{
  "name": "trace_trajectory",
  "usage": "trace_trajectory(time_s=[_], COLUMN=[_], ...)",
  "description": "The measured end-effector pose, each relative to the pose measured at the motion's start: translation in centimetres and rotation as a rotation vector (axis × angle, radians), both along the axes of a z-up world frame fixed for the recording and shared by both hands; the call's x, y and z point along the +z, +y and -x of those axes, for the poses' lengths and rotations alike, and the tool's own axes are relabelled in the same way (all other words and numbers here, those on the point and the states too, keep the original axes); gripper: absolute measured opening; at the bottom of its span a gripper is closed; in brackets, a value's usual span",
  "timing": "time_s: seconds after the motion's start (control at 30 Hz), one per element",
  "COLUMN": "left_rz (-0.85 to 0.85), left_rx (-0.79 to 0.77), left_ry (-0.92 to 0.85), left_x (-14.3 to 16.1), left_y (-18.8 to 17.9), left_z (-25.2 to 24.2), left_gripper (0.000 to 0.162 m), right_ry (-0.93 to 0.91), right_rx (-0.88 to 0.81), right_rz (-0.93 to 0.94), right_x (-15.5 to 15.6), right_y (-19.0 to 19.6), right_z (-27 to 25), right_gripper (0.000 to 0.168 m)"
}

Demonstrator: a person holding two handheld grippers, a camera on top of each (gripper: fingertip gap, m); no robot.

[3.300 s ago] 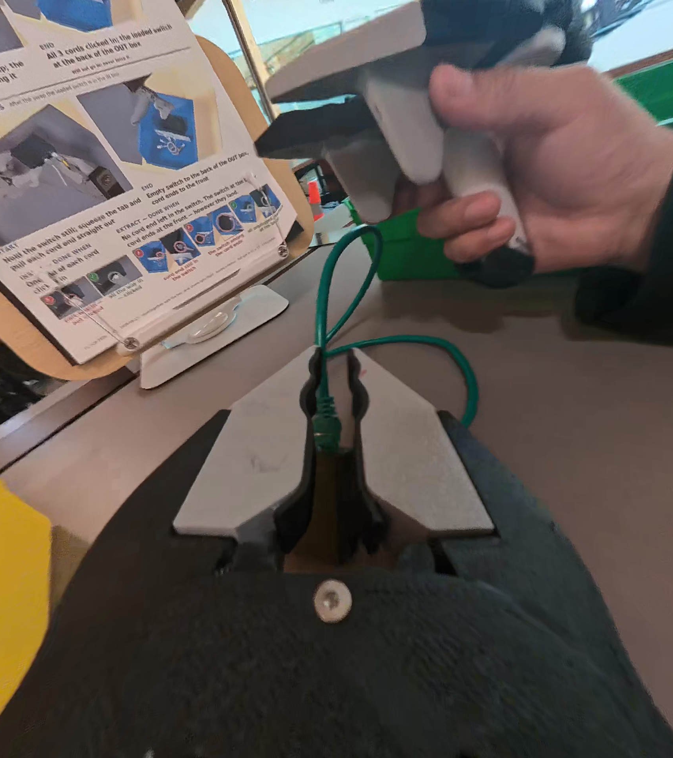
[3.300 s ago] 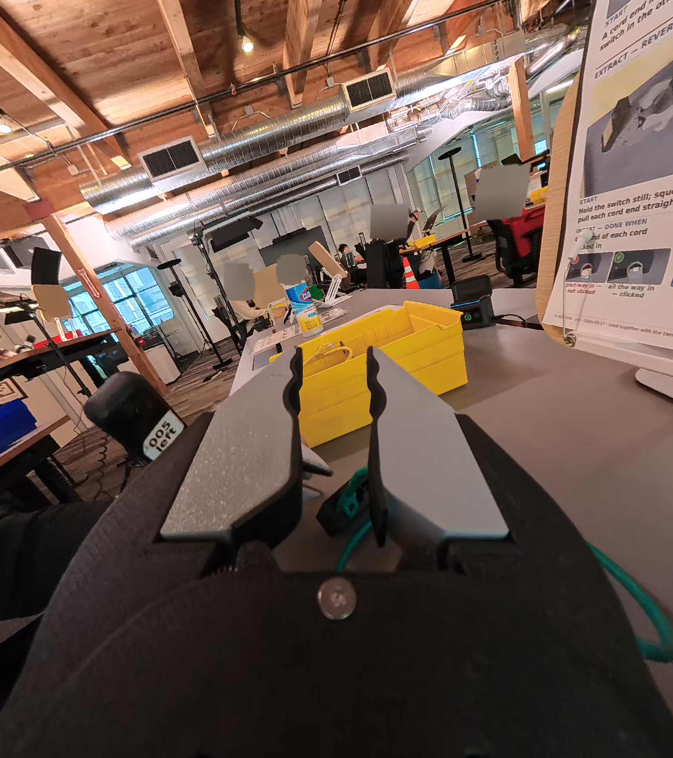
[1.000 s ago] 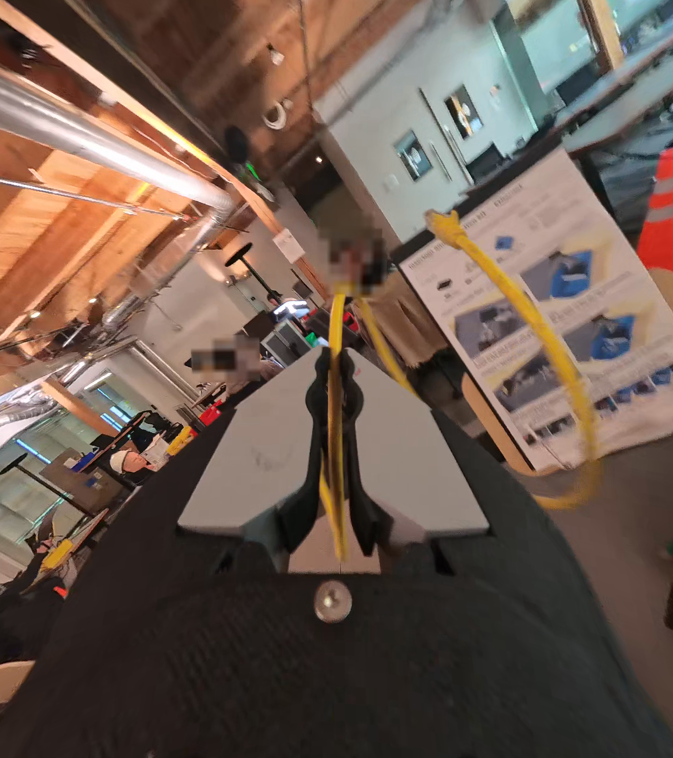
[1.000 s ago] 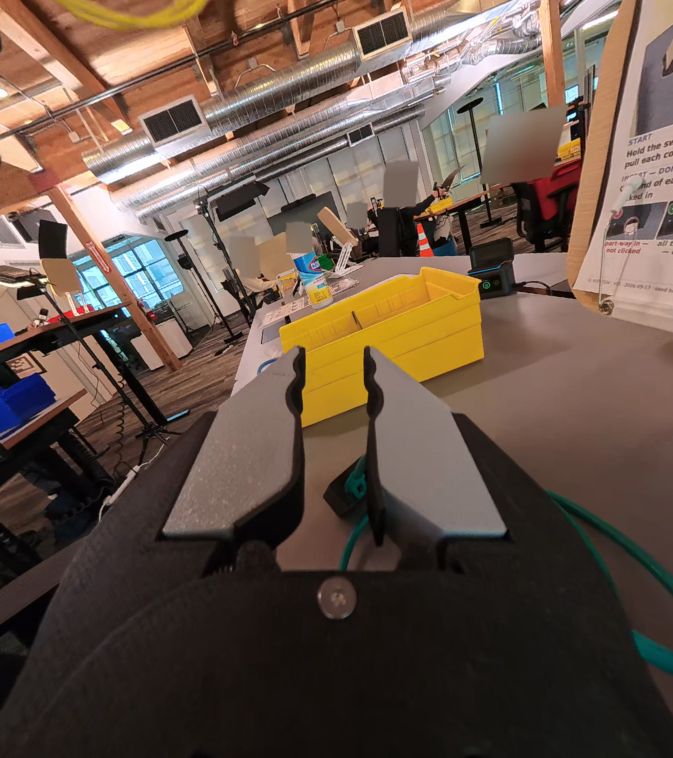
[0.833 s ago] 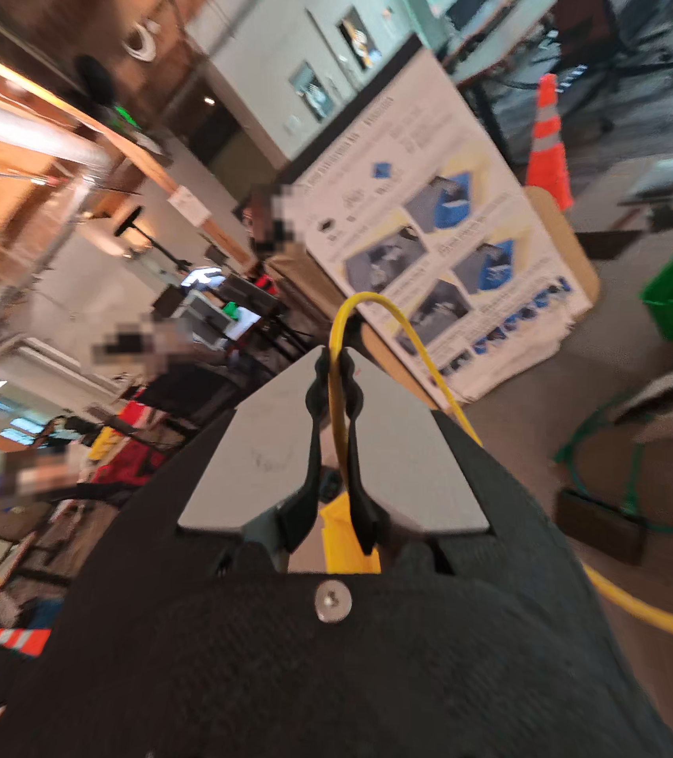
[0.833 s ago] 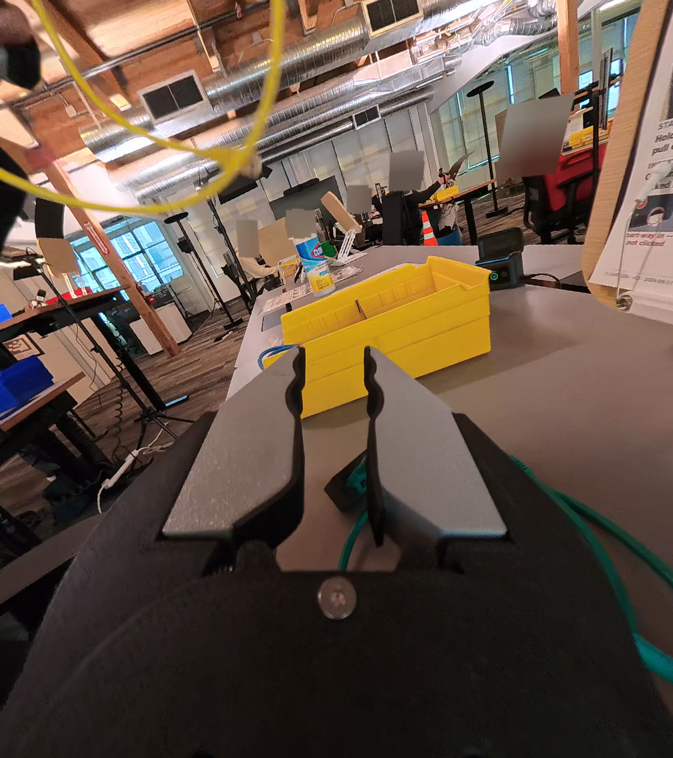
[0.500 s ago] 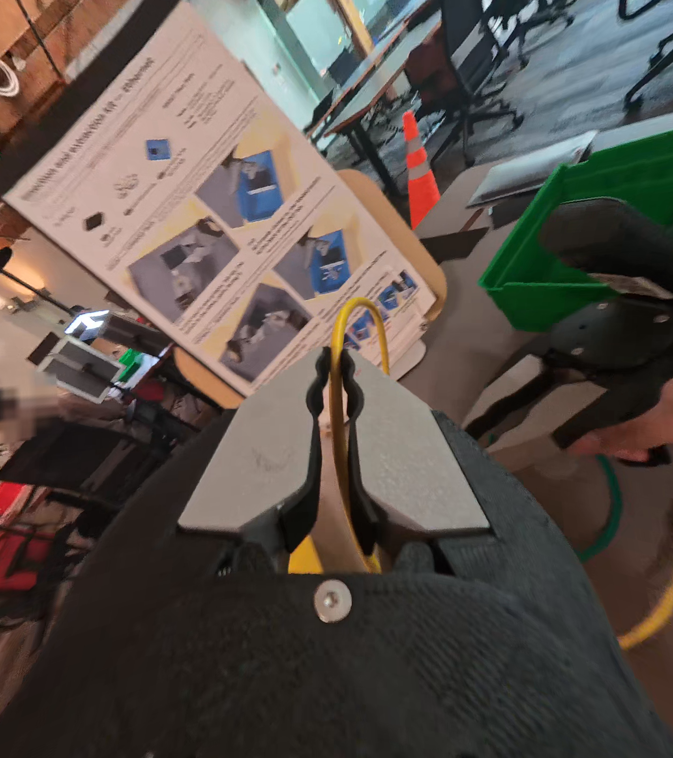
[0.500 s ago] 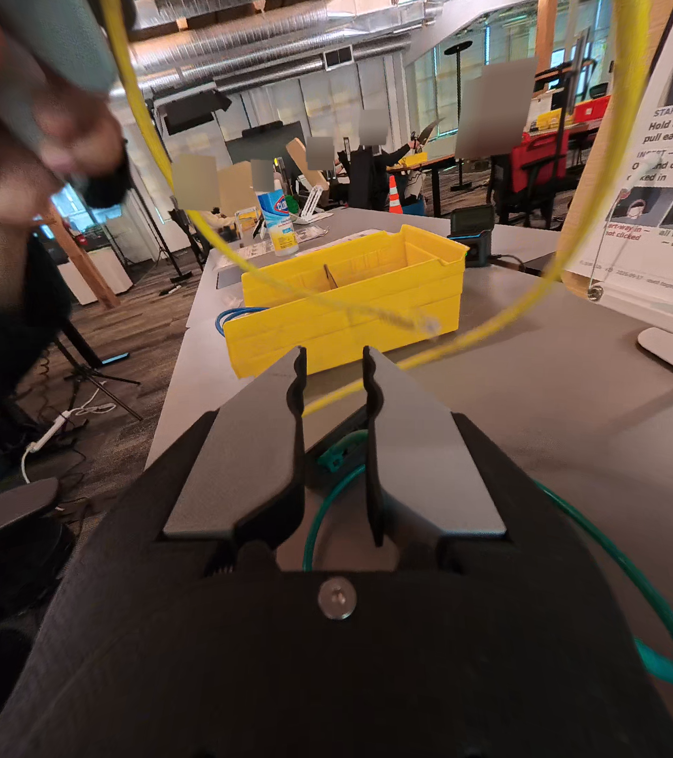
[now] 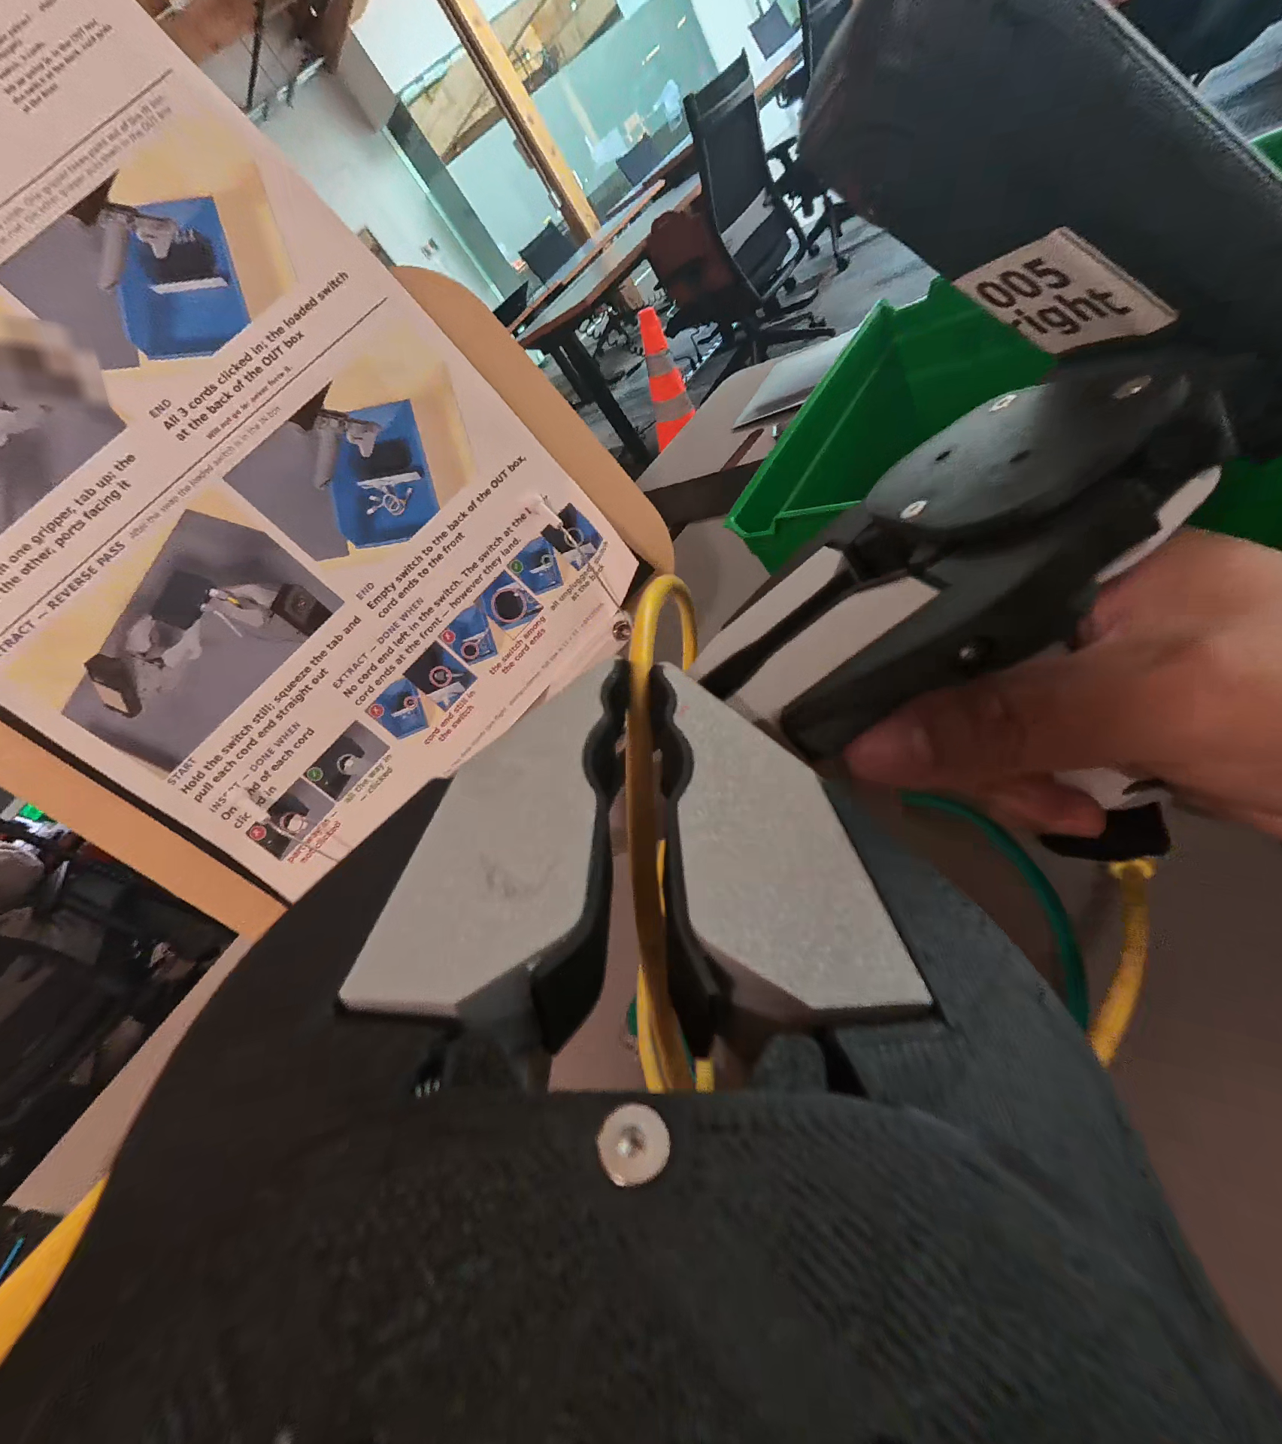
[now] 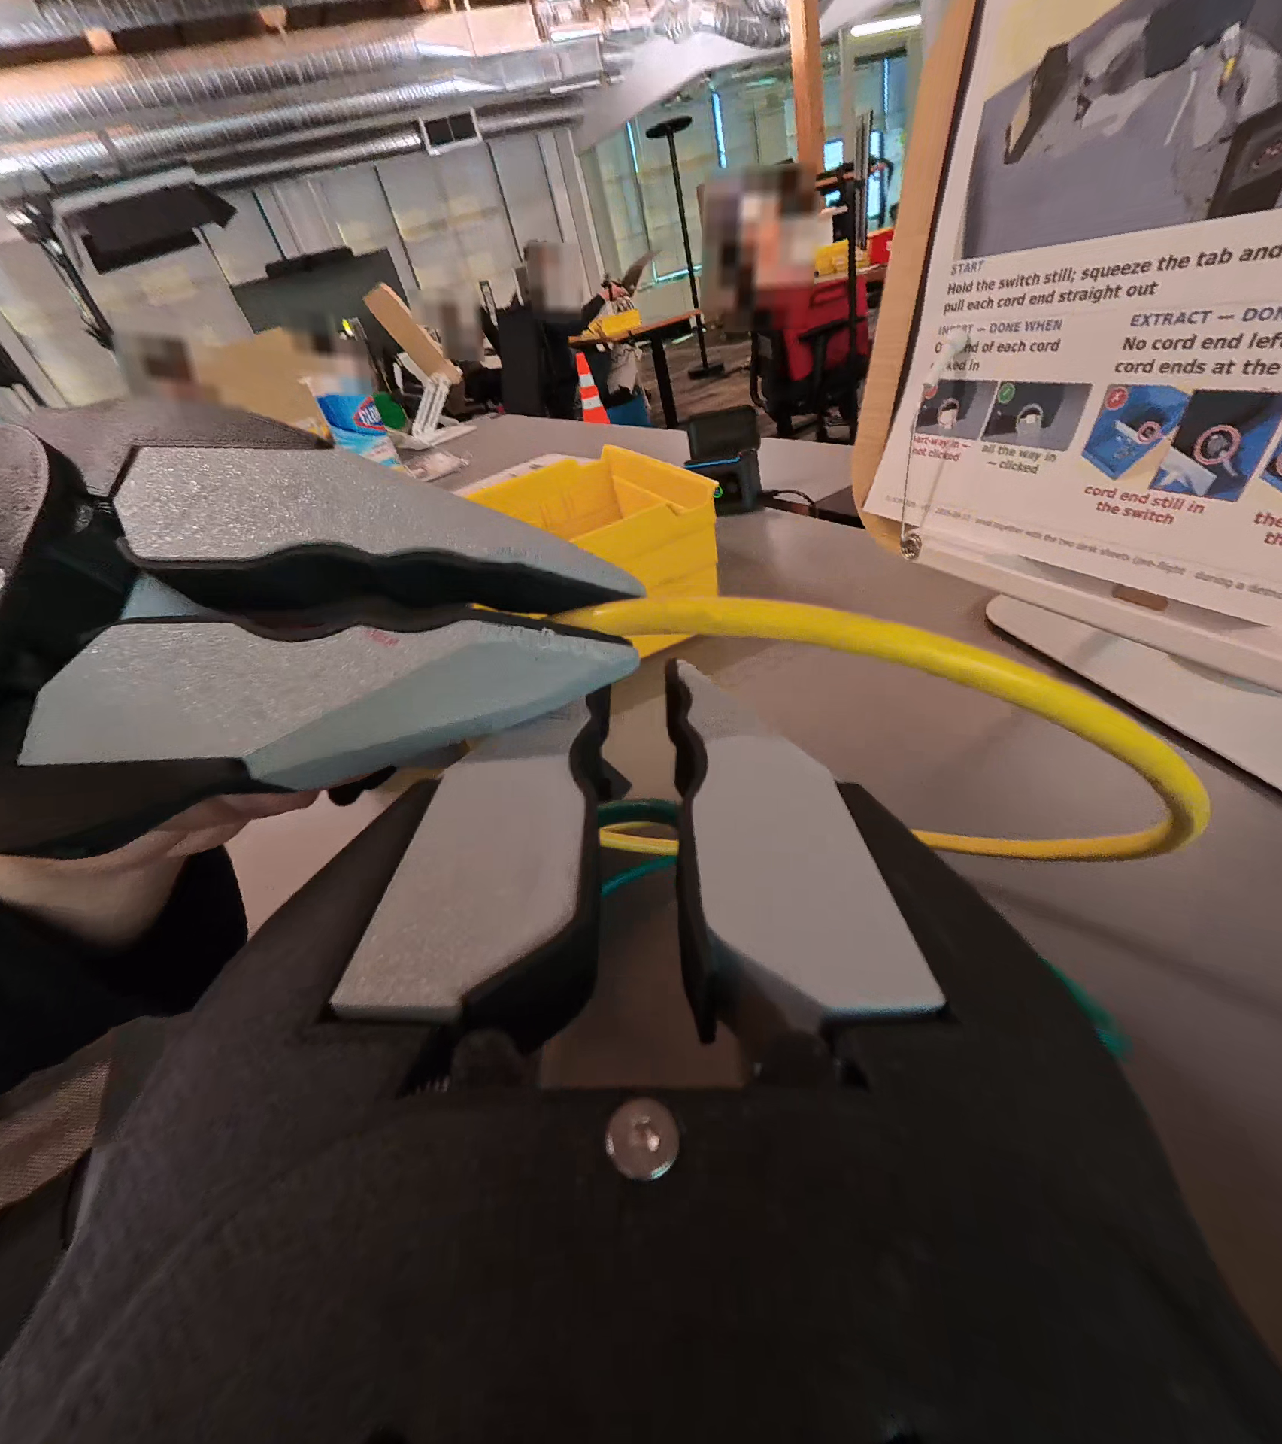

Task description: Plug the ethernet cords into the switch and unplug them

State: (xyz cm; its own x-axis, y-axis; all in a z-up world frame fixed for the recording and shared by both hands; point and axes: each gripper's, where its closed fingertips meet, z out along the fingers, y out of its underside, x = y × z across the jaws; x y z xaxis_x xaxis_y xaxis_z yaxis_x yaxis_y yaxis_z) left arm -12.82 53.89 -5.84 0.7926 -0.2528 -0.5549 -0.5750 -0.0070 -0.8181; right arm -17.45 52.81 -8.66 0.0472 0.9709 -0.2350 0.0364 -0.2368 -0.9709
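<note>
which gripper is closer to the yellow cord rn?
Left. The left gripper is shut on the yellow cord, which runs between its fingers. The right gripper is open and empty; the cord loops just ahead of and below its tips.

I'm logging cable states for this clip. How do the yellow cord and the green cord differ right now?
The yellow cord is clamped in the left tongs and arcs up off the table; the green cord lies loose on the table, in neither tongs. The yellow cord passes in front of the open right tongs; the green cord shows only in part, beneath them. Both are thin, curved cords lying close together.
</note>
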Motion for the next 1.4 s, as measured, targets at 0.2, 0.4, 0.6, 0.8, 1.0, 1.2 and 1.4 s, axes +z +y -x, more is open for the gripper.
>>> trace_trajectory(time_s=[0.2, 0.4, 0.6, 0.8, 1.0, 1.2, 1.4], left_rz=[-0.015, -0.030, -0.032, -0.074, -0.108, -0.147, -0.226], left_rx=[-0.124, -0.150, -0.118, -0.075, -0.050, -0.067, -0.118], left_ry=[-0.136, -0.178, -0.194, -0.242, -0.213, -0.173, -0.207], left_x=[-0.6, -0.7, -1.0, -0.4, -0.3, -0.5, 1.1], left_y=[-0.1, -0.8, -0.3, -0.1, -0.1, -0.2, -1.2], left_z=[-0.2, 0.8, 1.1, 2.6, 2.8, 2.1, 1.8], left_gripper=[0.004, 0.003, 0.003, 0.003, 0.004, 0.004, 0.003], right_ry=[-0.032, -0.003, 0.042, 0.188, 0.315, 0.363, 0.410], right_rx=[-0.053, -0.070, -0.162, -0.093, 0.016, -0.005, -0.049], right_rz=[-0.041, -0.041, -0.066, 0.021, 0.169, 0.211, 0.418], right_x=[-0.7, -0.3, 0.3, 1.7, 3.2, 3.5, 3.8], right_y=[0.8, 1.4, 3.0, 2.5, 1.8, 1.9, 2.4], right_z=[0.1, -0.2, -1.2, -1.6, -2.1, -2.4, -3.5], right_gripper=[0.011, 0.016, 0.019, 0.026, 0.041, 0.040, 0.043])
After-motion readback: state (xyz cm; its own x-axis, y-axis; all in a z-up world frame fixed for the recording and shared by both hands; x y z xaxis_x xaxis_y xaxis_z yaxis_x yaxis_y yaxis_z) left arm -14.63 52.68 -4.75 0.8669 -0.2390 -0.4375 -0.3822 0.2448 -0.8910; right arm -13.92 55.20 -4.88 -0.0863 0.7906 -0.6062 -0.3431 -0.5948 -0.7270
